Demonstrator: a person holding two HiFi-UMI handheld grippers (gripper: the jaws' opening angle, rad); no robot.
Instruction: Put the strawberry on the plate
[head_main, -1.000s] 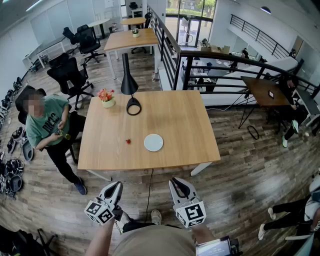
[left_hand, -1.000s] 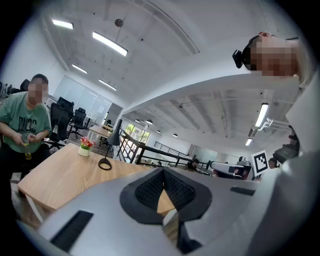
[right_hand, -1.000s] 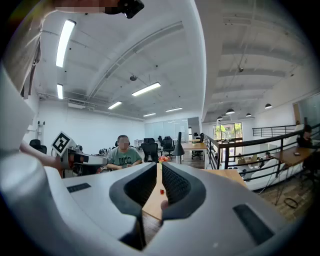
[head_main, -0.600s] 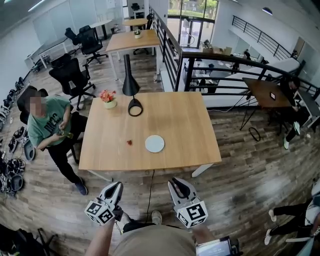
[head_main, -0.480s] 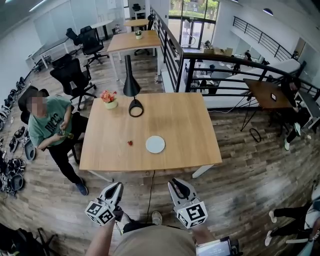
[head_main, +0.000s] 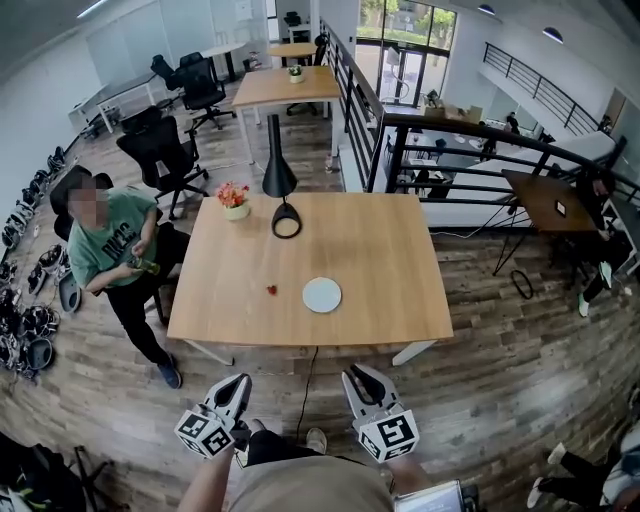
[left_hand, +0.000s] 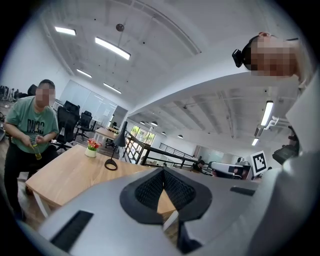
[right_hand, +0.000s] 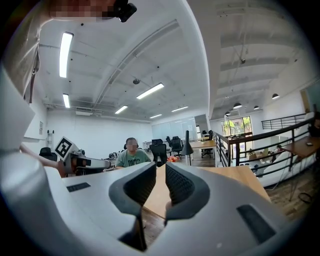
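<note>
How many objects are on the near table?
4: strawberry near the front-centre, white plate just right of it, black lamp at the far edge, flower pot left of the lamp. Nothing seems hidden.

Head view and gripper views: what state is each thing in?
plate: flat on the table, empty.
strawberry: on the table, left of the plate, apart from it, unheld.
lamp: upright on the table.
left gripper: shut, empty, short of the table.
right gripper: shut, empty, short of the table.

Open-plan office, wooden desks (head_main: 370, 250), black swivel chairs (head_main: 155, 150), mezzanine railing (head_main: 395, 150), strip lights (left_hand: 112, 48)
</note>
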